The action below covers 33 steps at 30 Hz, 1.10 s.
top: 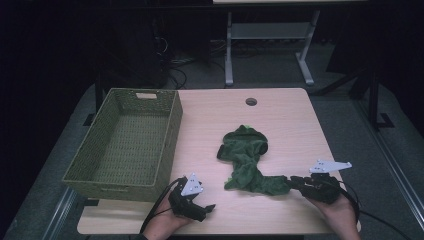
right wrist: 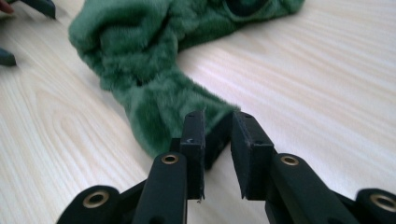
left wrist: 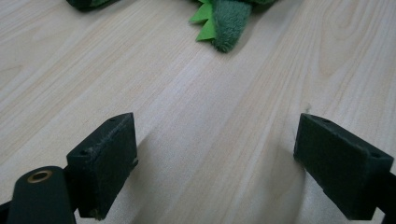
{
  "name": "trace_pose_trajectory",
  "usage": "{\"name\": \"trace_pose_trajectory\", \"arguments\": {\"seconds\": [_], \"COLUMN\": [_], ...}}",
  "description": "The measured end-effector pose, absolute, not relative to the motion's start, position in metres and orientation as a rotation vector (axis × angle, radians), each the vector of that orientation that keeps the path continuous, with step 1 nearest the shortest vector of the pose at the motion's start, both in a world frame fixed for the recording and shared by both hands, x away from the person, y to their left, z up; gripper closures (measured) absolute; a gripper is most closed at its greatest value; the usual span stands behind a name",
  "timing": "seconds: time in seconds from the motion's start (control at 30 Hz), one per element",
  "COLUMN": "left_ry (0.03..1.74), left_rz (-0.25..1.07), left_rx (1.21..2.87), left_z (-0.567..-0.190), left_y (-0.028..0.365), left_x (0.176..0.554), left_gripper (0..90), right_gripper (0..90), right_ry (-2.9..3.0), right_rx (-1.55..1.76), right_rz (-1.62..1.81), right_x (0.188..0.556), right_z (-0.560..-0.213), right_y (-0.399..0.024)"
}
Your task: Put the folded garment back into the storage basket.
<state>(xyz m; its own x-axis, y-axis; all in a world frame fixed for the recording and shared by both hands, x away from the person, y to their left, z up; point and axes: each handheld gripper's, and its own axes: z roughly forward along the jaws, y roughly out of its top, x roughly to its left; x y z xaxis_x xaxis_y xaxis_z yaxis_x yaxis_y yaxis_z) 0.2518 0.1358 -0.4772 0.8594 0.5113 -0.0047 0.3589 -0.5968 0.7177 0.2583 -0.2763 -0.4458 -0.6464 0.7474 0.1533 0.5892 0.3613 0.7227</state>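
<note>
Basket [top: 125, 145] at far left of the counter [top: 290, 125]: green woven, rectangular, open top, nothing visible inside. Its near left corner overhangs the counter edge. A handle slot shows in the far wall.

Left claw [top: 202, 207] just right of the basket's near right corner, low over the near counter edge, held in a hand [top: 162, 227] coming from the bottom. Grey plate on top, cable trailing off the near edge. In the left gripper view its claw [left wrist: 215, 158] stands wide, bare wood between the jaws, nothing held. Jaws look to rest at or just above the wood; cannot tell which.

Green plush cloth [top: 247, 160], mid-counter, rumpled, lying flat on the wood. Far end bunched into a rounded hood-like shape; near end spreads right in a tail toward the right claw. Left gripper view catches one fuzzy end with bright green pointed trim [left wrist: 205, 21] at the top of frame, well apart from the left jaws.

Right claw [top: 291, 182] near the right near corner, pointing left, hand [top: 340, 212] behind it. Right gripper view: claw [right wrist: 218, 140] narrow, jaws at the tip of the cloth [right wrist: 154, 70]; a corner of plush sits between them, pinched lightly, a small gap left toward the right jaw.

Round hole [top: 251, 101] in the counter's far edge. Beyond, dark floor and white desk legs [top: 229, 55].
</note>
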Motion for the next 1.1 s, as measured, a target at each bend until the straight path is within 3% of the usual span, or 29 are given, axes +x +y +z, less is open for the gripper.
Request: {"name": "trace_pose_trajectory", "arguments": {"seconds": [0.27,0.73,0.83,0.93,1.1], "left_ry": [0.627,0.626,0.626,0.626,0.626], "left_rz": [0.259,0.259,0.259,0.259,0.258], "left_rx": [2.271,2.272,2.271,2.271,2.271], "left_z": [-0.477,-0.477,-0.477,-0.477,-0.477], "left_y": [0.136,0.136,0.136,0.136,0.136], "left_x": [0.252,0.252,0.252,0.252,0.252], "left_gripper": [12.6,12.6,12.6,12.6,12.6], "right_gripper": [69.0,67.4,70.3,80.1,84.0], "right_ry": [2.454,2.52,2.527,2.534,2.542], "right_rx": [1.231,1.229,1.224,1.209,1.202], "right_rz": [1.185,1.173,1.177,1.167,1.155], "right_x": [0.249,0.253,0.255,0.255,0.254], "right_z": [-0.456,-0.467,-0.467,-0.468,-0.464], "right_y": [-0.288,-0.28,-0.279,-0.279,-0.277]}}
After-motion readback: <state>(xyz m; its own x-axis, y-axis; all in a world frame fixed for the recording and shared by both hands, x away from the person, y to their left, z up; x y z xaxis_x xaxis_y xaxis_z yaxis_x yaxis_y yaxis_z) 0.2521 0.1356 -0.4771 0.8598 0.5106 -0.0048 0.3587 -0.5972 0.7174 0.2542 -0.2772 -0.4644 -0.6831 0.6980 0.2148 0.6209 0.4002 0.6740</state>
